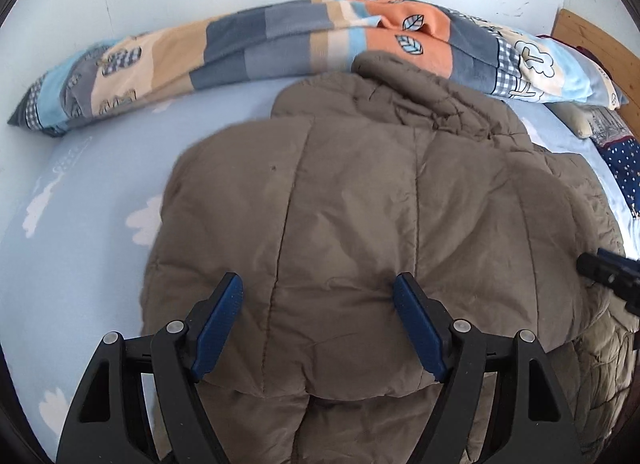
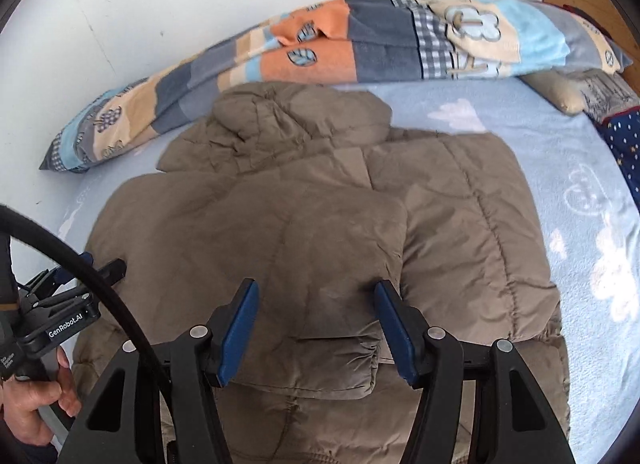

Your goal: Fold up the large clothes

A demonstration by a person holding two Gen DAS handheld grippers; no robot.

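Observation:
A brown puffer jacket (image 1: pixel 360 204) lies spread on the bed, its hood (image 1: pixel 384 64) toward the wall. In the right wrist view a sleeve (image 2: pixel 328 248) is folded across the jacket (image 2: pixel 460 224), with the cuff (image 2: pixel 340 364) nearest me. My left gripper (image 1: pixel 316 284) stands open over the jacket's lower part, its blue pads wide apart on the puffy fabric and gripping nothing. My right gripper (image 2: pixel 316 288) is open too, with the folded sleeve lying between its fingers. The left gripper (image 2: pixel 96 268) also shows at the left edge, held by a hand (image 2: pixel 36 404).
The bed has a light-blue sheet (image 2: pixel 560 168) with white clouds. A rolled patchwork blanket (image 1: pixel 240 44) lies along the white wall. Pillows (image 2: pixel 592 92) and a wooden headboard (image 1: pixel 592 40) are at the right. A black cable (image 2: pixel 80 248) arcs past the left gripper.

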